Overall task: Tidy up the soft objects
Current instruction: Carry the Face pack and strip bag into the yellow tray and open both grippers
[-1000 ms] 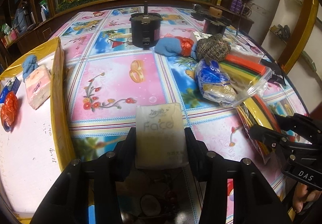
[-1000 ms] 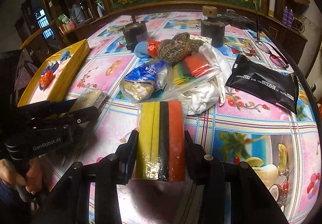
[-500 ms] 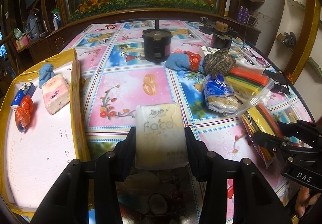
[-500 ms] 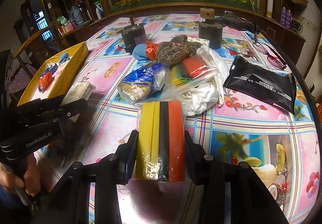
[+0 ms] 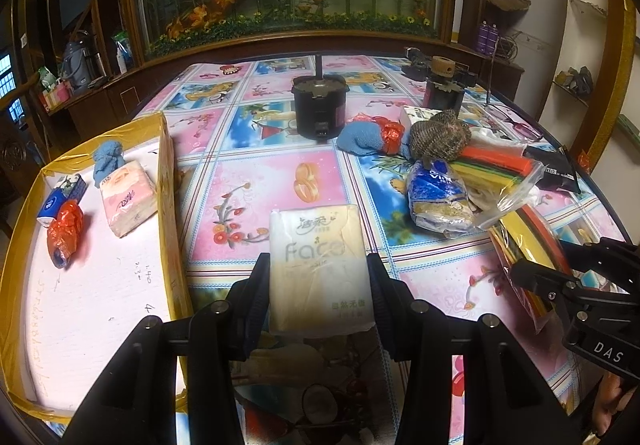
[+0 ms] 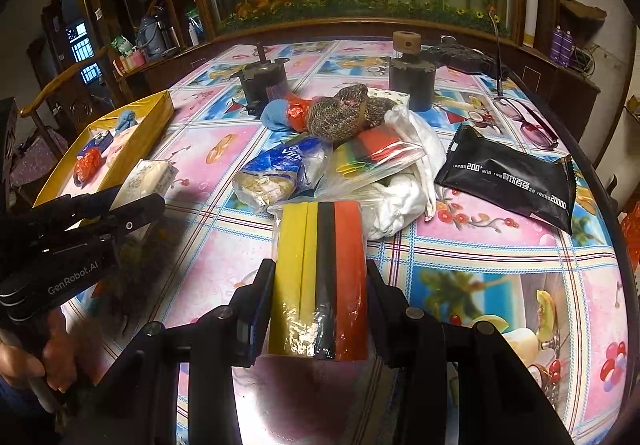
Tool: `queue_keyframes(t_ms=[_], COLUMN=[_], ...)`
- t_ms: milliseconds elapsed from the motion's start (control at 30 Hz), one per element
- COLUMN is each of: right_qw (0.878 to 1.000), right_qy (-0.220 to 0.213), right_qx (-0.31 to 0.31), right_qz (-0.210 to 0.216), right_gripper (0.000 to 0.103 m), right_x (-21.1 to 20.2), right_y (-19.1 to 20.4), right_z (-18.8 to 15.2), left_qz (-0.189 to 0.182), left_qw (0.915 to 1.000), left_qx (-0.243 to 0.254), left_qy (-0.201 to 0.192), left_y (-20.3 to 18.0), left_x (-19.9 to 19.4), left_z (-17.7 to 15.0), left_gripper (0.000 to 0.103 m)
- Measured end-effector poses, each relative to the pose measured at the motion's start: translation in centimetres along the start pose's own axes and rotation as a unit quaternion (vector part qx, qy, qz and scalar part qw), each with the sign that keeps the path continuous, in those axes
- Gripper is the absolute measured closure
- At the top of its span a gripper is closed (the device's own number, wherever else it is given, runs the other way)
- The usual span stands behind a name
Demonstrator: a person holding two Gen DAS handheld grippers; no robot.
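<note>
A: What do we have in the left gripper (image 5: 318,269)?

B: We have a pale tissue pack (image 5: 318,265) clamped between its fingers, held up over the tabletop (image 5: 248,185), just right of the tray (image 5: 166,205).

A: And the right gripper (image 6: 318,285)?

B: We grip a clear bag of foam sheets (image 6: 320,277) there, with yellow, black and red strips edge-on; the fingers press both sides. It hangs above the tabletop in front of the pile.

A: What lies in the tray already?

B: We see a blue cloth (image 5: 108,161) at the far end, a pink tissue pack (image 5: 128,197) beside it, a small blue pack (image 5: 60,199) and a red crumpled bag (image 5: 64,229) near the left wall.

A: And what lies out on the tabletop?

B: We count a second blue cloth (image 5: 360,139) touching another red bag (image 5: 390,133), a brown knitted ball (image 5: 440,137), a blue-and-white packet (image 5: 440,193), a bag of coloured sheets (image 5: 496,169) and a white cloth (image 6: 416,173) under it. A black pouch (image 6: 512,177) lies apart to the right, glasses (image 6: 528,125) beyond it. Two dark cylinders (image 5: 320,109) stand at the far side.

A: Do we see the hands?

B: Only a hand (image 6: 36,357) on the left gripper's handle, in the right wrist view.
</note>
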State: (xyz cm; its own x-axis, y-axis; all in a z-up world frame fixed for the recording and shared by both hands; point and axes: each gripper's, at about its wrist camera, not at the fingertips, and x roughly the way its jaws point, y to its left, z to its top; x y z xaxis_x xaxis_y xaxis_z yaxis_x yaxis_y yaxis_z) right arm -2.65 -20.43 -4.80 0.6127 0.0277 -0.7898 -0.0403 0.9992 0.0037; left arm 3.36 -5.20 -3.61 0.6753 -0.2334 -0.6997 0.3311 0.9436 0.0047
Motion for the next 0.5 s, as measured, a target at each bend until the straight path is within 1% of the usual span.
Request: queue_keyframes(t_ms=[300,500], right_qw=[1.0,0.999], right_qy=[0.002,-0.013], right_qx=[0.005,-0.001], right_qz=[0.02,0.032], right_gripper=[0.057,0.057], right_x=[-0.8,-2.4], right_y=[0.7,1.6], right_z=[-0.4,0.3], left_qz=[0.02,0.014], left_qw=[0.9994,0.9994], left_qx=[0.014,0.009], left_qy=[-0.023,-0.032], left_y=[-0.4,0.1], left_x=[-1.1,-2.2], left_z=[-0.2,-0.1], left_gripper=[0.058,0.058])
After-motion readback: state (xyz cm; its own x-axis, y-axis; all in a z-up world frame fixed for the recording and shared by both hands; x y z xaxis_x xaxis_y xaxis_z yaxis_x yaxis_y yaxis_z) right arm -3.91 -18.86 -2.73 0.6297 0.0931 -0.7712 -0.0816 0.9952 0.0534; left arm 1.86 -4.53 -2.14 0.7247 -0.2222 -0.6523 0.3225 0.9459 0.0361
